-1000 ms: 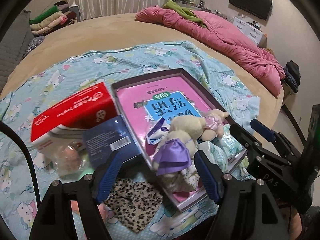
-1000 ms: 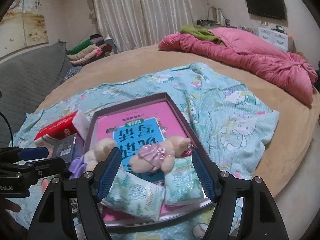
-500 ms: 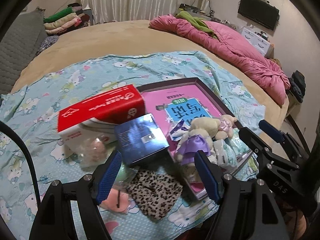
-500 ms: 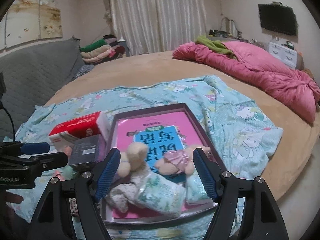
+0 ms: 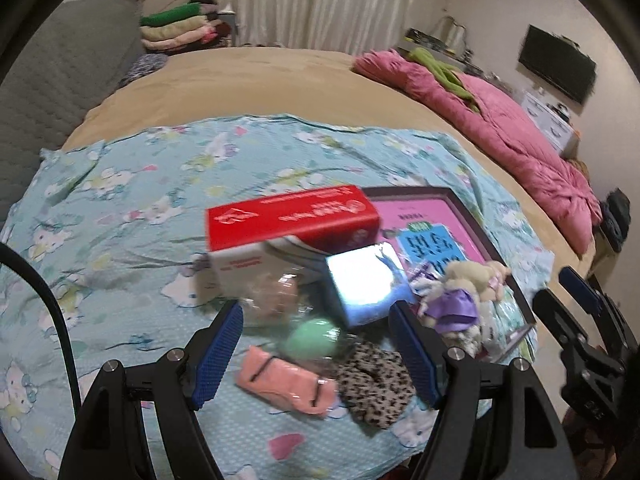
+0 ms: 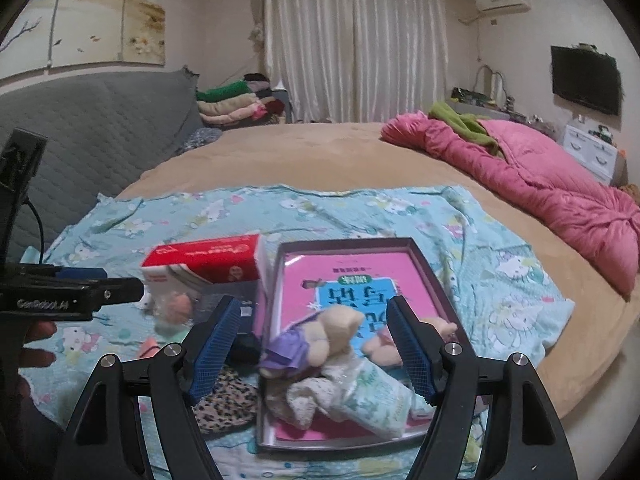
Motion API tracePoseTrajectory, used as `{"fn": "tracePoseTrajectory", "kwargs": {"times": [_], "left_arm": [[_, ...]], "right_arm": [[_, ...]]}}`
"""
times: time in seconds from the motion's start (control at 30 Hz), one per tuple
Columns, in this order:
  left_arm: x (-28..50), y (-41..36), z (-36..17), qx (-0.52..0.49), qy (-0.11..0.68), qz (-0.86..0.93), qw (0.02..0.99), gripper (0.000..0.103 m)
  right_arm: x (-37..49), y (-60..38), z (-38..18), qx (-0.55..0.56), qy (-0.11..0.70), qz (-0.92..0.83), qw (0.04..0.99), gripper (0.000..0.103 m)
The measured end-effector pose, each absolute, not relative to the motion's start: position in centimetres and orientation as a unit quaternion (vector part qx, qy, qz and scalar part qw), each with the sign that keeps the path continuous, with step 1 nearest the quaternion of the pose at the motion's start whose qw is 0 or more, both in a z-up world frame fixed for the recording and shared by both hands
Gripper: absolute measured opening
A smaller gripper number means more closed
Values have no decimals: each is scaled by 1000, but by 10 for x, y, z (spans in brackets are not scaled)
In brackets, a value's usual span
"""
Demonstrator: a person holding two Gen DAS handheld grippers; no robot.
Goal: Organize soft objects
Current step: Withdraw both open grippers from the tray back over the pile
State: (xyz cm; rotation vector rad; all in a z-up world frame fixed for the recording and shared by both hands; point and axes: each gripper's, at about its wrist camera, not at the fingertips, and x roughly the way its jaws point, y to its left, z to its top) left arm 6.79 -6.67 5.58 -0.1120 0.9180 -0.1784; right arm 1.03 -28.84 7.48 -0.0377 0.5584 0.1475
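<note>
A pink cloth, a leopard-print cloth and a green ball lie on the blue patterned sheet, between and just beyond my open, empty left gripper. A dark tray holds a pink book, a beige teddy in a purple dress, a second teddy and tissue packs. My right gripper is open and empty above the teddy. The teddies also show in the left wrist view.
A red-and-white box and a dark blue box sit left of the tray, with a clear bag in front. A pink quilt lies far right. A grey headboard stands at left.
Both grippers have pulled back and swung left. The left one now frames the pink cloth, green ball and leopard cloth instead of the teddy. Both stay open.
</note>
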Motion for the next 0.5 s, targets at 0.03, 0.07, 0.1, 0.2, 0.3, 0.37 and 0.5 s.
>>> {"fn": "tracePoseTrajectory", "kwargs": {"times": [0.03,0.07,0.1,0.2,0.3,0.37,0.5], "left_arm": [[68,-61,56,-58,442,-81,891,75],[69,-55,57,-64,442,-76,891,75],[69,-48,57,-71,442,-72,891,75],[69,-33,56,-80,440,-61,892,75],[67,-21,53,-87,442,-50,892,75],[67,-13,49,-93,445,-45,890,75],[65,-1,41,-101,450,-37,886,75]], "right_arm": [[10,-285,77,-16,275,81,958,77],[9,-283,78,-16,275,85,958,77],[8,-278,79,-20,274,90,957,77],[6,-264,79,-35,276,103,955,77],[3,-250,76,-44,284,120,950,77],[2,-244,73,-51,287,128,948,77],[0,-227,65,-74,299,144,940,77]]}}
